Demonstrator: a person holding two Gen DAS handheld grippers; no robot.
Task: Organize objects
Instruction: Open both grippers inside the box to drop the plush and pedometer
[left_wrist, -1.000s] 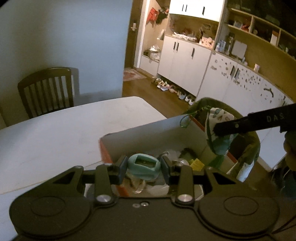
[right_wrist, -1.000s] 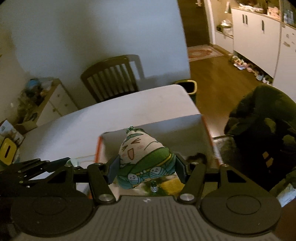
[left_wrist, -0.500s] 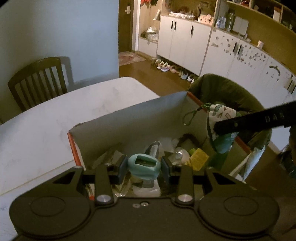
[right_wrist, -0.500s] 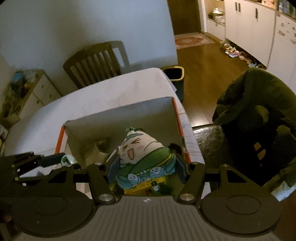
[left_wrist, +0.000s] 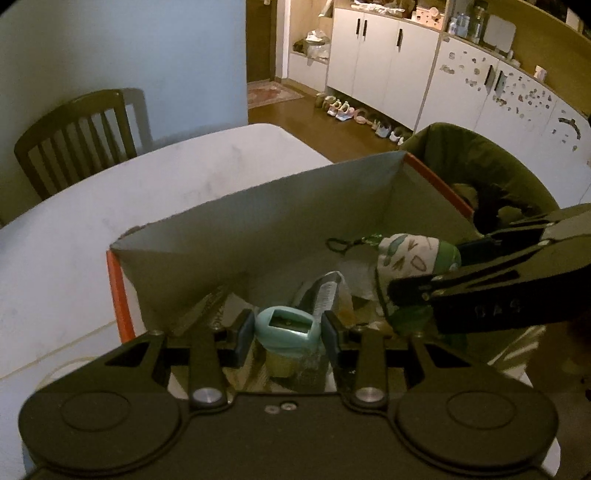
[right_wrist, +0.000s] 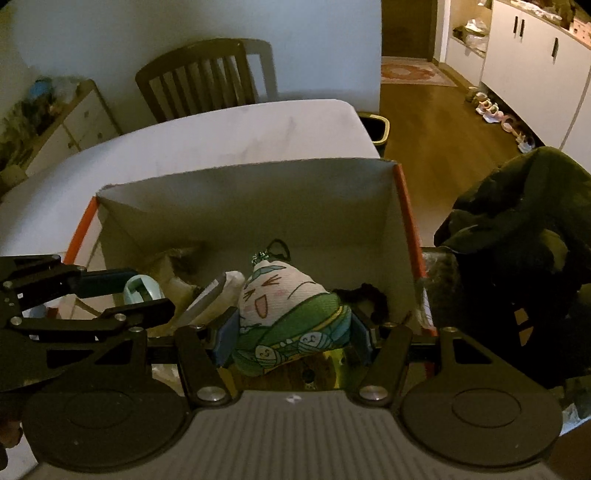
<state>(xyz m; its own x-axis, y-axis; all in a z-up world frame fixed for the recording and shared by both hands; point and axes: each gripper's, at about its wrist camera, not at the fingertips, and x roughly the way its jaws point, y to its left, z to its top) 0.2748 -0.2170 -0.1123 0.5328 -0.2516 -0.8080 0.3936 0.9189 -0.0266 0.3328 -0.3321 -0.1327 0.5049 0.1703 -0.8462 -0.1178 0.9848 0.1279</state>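
An open cardboard box (left_wrist: 258, 218) (right_wrist: 258, 192) with orange edges stands on the white table, and both grippers hang over its inside. My left gripper (left_wrist: 287, 330) is shut on a small teal plastic piece (left_wrist: 286, 326) (right_wrist: 142, 290) at the box's left side. My right gripper (right_wrist: 291, 332) is shut on a plush dumpling toy (right_wrist: 284, 317) (left_wrist: 410, 254), white with a drawn face above and green below, with a black cord loop (right_wrist: 279, 249). Below them in the box lie a clear wrapped item (left_wrist: 328, 291), a yellow packet and a dark hair tie (right_wrist: 369, 295).
The white table (left_wrist: 74, 236) stretches left and behind the box. A wooden chair (left_wrist: 77, 133) stands at its far side. A dark green garment (right_wrist: 517, 236) lies over a seat right of the box. A bin (right_wrist: 376, 127), white cabinets and shoes are farther off.
Both grippers have come forward and down over the box, which looks larger and nearer. The plush toy and the teal piece now hang inside its walls, each still held.
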